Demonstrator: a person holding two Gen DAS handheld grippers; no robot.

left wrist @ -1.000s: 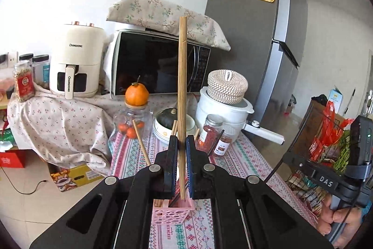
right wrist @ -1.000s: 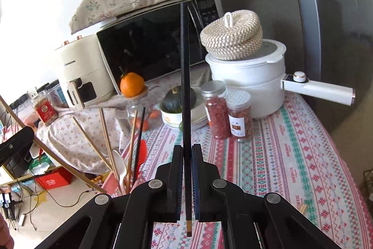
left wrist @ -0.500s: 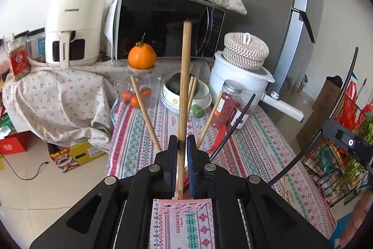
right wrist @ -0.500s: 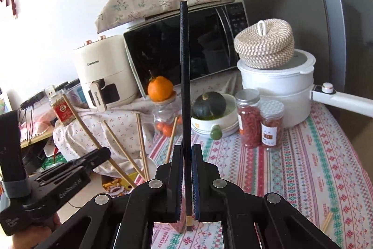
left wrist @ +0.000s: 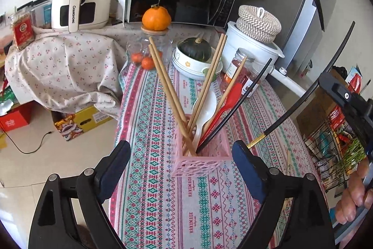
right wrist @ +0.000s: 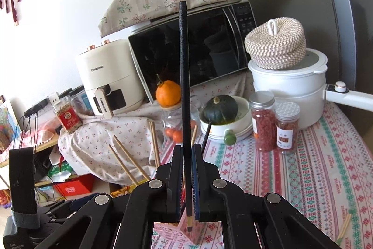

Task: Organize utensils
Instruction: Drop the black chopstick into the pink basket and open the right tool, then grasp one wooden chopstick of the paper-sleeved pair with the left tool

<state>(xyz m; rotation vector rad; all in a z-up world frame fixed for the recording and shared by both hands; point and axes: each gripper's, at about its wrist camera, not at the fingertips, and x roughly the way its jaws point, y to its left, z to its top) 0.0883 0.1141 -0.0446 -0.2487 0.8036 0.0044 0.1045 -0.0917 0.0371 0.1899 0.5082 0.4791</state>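
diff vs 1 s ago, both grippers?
Left gripper opened and let go of its wooden chopstick, which now leans in the pink basket with the others. Right gripper stays shut on the black chopstick, now lower, tip just above the basket.

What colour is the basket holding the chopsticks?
Pink. The basket shows best in the left wrist view.
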